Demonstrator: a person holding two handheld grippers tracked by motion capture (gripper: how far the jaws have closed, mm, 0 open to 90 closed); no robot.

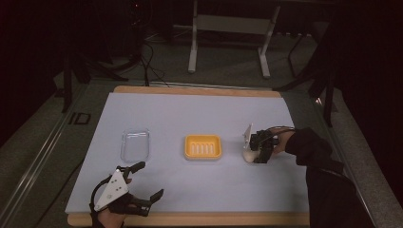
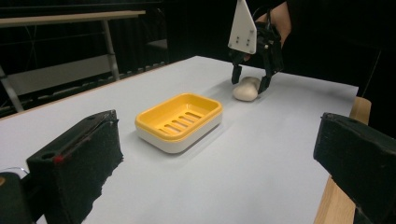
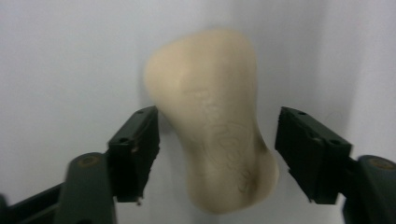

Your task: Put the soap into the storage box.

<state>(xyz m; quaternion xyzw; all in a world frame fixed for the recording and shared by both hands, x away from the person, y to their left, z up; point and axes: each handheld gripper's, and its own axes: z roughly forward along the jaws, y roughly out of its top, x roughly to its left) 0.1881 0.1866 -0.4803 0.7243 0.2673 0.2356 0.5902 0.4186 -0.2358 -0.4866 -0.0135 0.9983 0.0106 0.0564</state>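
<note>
Right gripper [image 3: 217, 154] straddles smooth cream waisted soap bar [image 3: 212, 121], jaws half open, pads not touching. Left gripper [image 1: 145, 180] gapes wide, empty. Ribbed yellow plastic soap dish [image 1: 203, 147] nearby.

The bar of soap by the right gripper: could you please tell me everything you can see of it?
The bar of soap is cream, smooth and matte, with rounded ends, a narrowed waist and faint embossed marks on top. It lies flat on the pale table sheet, to the right of the yellow soap dish and apart from it. The right gripper straddles it from above, its black pads either side of the waist; the left pad looks at or near the soap, and a gap shows at the right pad.
</note>
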